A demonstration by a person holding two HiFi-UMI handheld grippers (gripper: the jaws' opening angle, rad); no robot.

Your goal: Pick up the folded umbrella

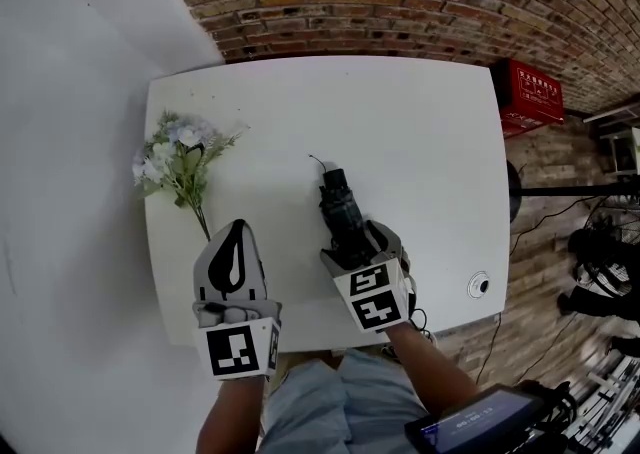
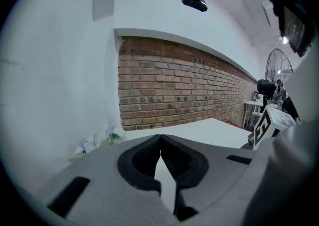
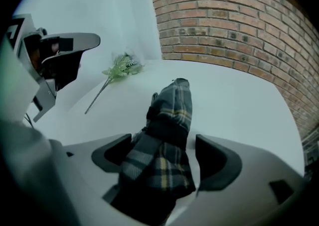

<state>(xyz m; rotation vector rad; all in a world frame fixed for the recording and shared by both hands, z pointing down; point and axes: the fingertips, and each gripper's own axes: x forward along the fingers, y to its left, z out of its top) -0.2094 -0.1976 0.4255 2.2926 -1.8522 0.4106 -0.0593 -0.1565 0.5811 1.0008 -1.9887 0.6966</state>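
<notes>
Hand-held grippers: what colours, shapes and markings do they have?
The left hand-held gripper and the right hand-held gripper are light grey moulded shells with black-lined curved jaws. Each carries a white cube printed with black square markers.

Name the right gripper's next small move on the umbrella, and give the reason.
Probably close the right gripper on the folded plaid umbrella. The umbrella lies on the white table between the jaws, which stand apart, with a gap showing on one side, so nothing grips it yet. Lifting should wait until the pads press on it.
</notes>
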